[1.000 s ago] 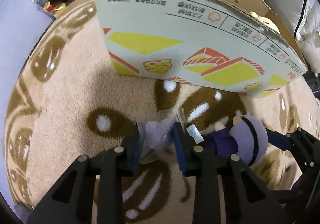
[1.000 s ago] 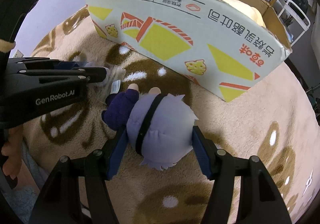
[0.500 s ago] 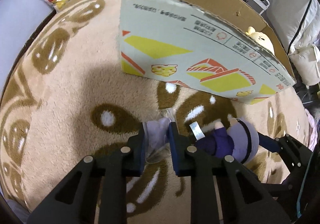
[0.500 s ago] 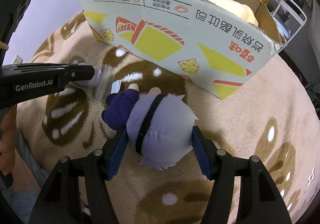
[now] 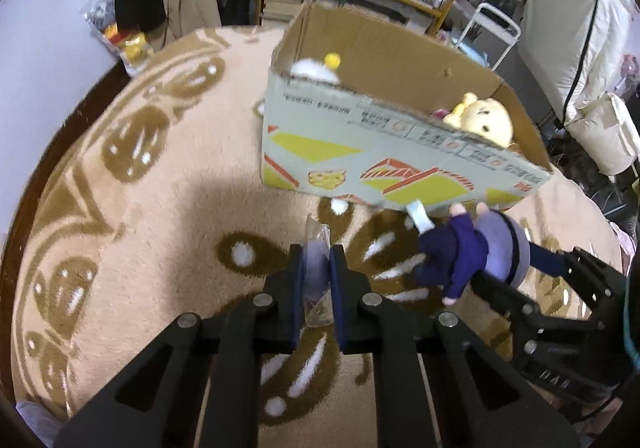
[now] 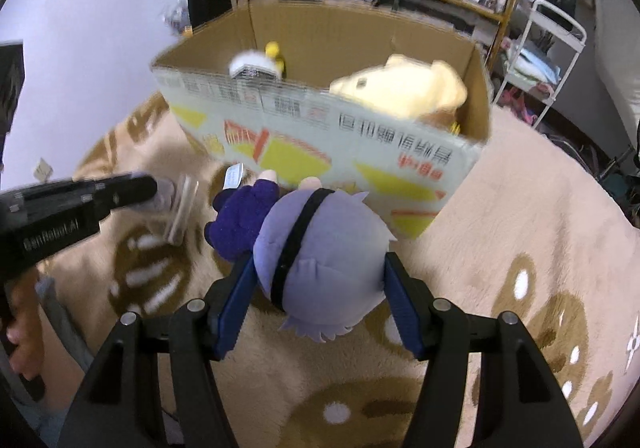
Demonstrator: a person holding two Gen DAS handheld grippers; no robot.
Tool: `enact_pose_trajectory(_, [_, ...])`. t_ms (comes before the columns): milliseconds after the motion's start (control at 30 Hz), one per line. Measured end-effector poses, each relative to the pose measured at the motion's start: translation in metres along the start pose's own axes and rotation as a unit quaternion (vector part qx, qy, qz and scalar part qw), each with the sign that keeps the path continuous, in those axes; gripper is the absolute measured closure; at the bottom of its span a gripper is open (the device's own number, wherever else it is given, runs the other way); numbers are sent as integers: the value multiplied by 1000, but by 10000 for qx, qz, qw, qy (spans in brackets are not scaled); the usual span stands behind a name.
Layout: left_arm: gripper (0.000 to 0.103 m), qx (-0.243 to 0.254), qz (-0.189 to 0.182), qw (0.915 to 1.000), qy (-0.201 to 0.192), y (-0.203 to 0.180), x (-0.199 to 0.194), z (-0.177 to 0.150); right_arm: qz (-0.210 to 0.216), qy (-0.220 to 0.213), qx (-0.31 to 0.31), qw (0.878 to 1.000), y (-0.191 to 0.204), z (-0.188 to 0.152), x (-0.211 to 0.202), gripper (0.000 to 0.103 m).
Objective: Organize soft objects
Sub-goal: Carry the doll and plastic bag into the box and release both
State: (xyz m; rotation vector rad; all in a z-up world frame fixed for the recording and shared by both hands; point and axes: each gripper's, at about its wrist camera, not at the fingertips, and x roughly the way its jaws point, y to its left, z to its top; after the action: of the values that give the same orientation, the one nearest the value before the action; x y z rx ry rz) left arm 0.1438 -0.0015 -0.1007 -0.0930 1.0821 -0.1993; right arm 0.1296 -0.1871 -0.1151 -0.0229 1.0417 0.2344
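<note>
Plush is the stuff in both grips, so nothing here is heavy, stiff or breakable. The right gripper [image 6: 316, 300] has its blue pads pressed on either side of the lavender head of a small plush doll [image 6: 320, 260], whose dark purple body [image 6: 244, 215] dangles forward toward the cardboard box [image 6: 320, 135]; the head is the fattest, firmest part and gives under the pads without slipping, a sound place to hold it. The left gripper [image 5: 316, 288] has just been closing, and its jaws now stand nearly together, pinching a small pale soft item in a clear plastic wrapper [image 5: 316, 272] (what it is exactly I cannot tell). That film looks slick and crinkly, so I judge it the likelier of the two to slide out; a pinch on the padded middle suits it better than one on the loose edge. Both things hang above the brown-patterned rug [image 5: 160, 207], just before the box, where a yellow plush toy [image 6: 400, 87] already lies.
</note>
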Motion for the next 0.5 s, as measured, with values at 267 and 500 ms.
enact_pose_trajectory(267, [92, 251, 458, 9920, -1147, -15, -47, -1, 85, -688, 226, 9973, -1, 5, -35, 36])
enact_pose_trajectory(500, [92, 316, 632, 9764, -2042, -21, -87, 15, 314, -1221, 450, 9910, -5, 14, -69, 36])
